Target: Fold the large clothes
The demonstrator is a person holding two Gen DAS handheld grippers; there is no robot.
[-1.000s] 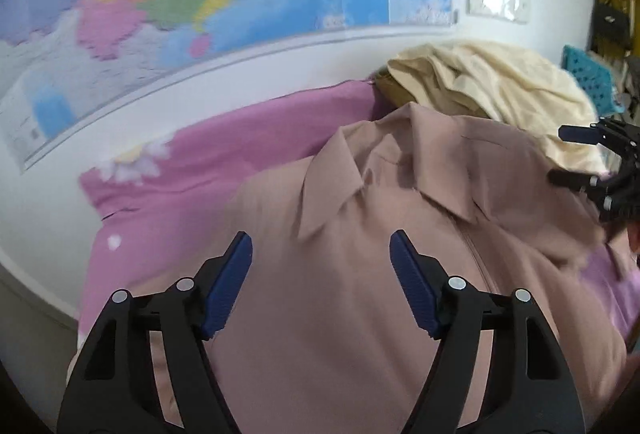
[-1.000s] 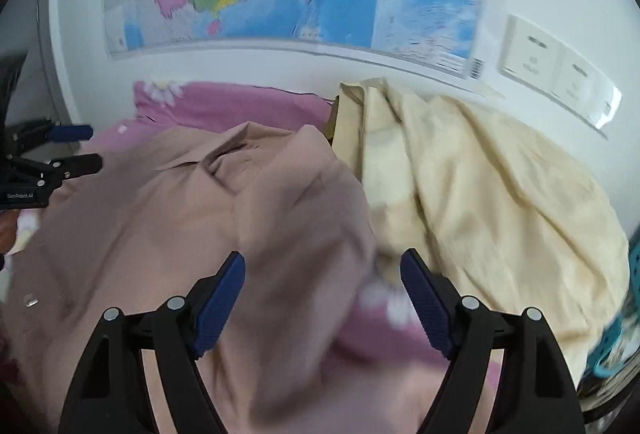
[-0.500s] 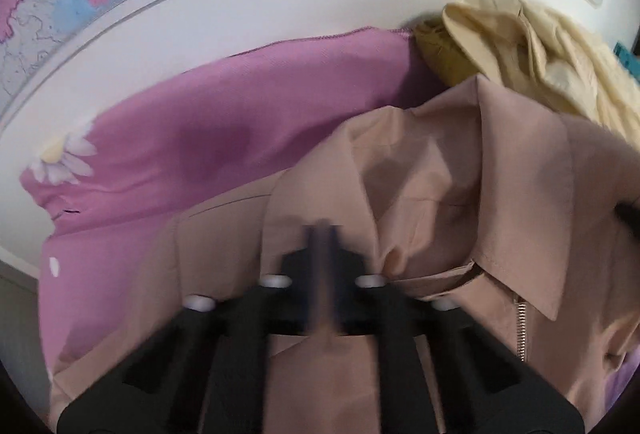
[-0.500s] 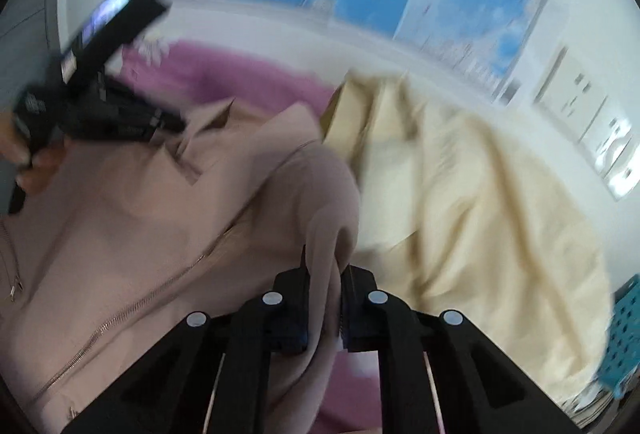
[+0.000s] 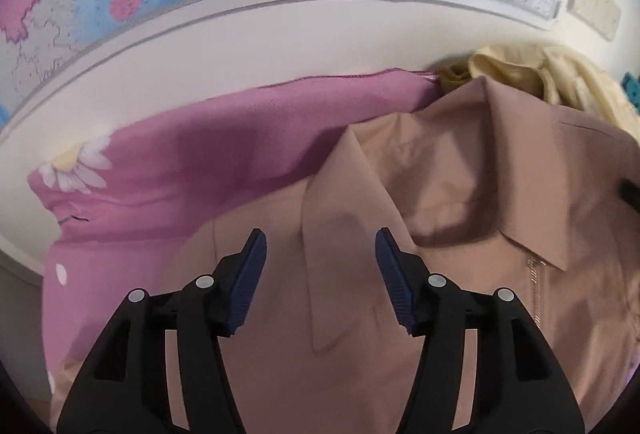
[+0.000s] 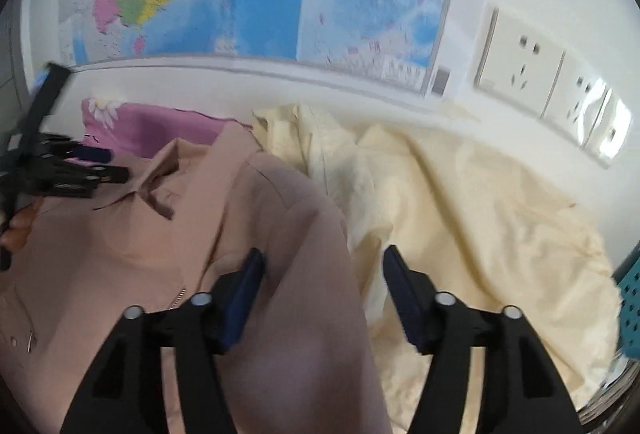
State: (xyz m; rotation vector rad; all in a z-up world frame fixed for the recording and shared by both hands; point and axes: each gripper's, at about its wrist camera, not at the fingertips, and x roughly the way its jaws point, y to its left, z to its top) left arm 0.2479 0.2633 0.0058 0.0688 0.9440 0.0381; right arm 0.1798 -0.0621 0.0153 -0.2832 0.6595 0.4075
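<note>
Both tools, left (image 5: 320,282) and right (image 6: 322,294), have just opened and grip nothing; the jacket (image 5: 460,202) lies spread under and ahead of them, collar up, zipper showing. No fold made yet; sleeves and body remain, I judge.

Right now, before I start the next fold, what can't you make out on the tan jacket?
- Tan jacket hem and sleeves: cut off by the bottom edge in both wrist views.
- Zipper: lower part runs out of the left wrist view.
- Jacket's right side: blurred in the right wrist view, partly behind the right gripper fingers.
- Cream garment: type unclear, crumpled.
</note>
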